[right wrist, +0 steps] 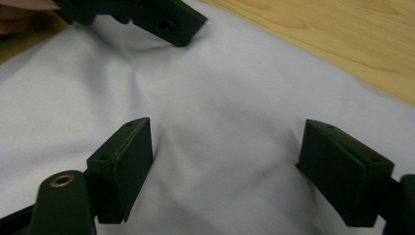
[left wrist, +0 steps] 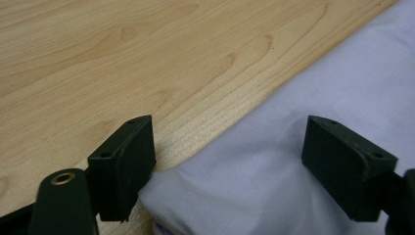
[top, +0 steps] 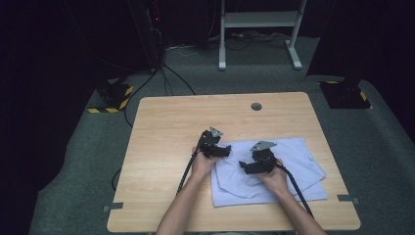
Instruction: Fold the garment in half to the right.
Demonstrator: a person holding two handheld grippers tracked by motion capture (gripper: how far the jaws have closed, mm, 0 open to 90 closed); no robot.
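Cloth (top: 293,161), pale, lies folded on the surface's (top: 166,132) right half; left gripper (left wrist: 227,156) gapes astride its edge, right gripper (right wrist: 225,166) gapes mid-fabric. Best pinch one layer squarely before lifting.

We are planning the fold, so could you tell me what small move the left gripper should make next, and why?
Probably shut the left gripper on the cloth's edge. Its jaws stand open astride the border of the pale cloth on the wooden table, with fabric bunched between them. The right gripper hovers open over mid-cloth.
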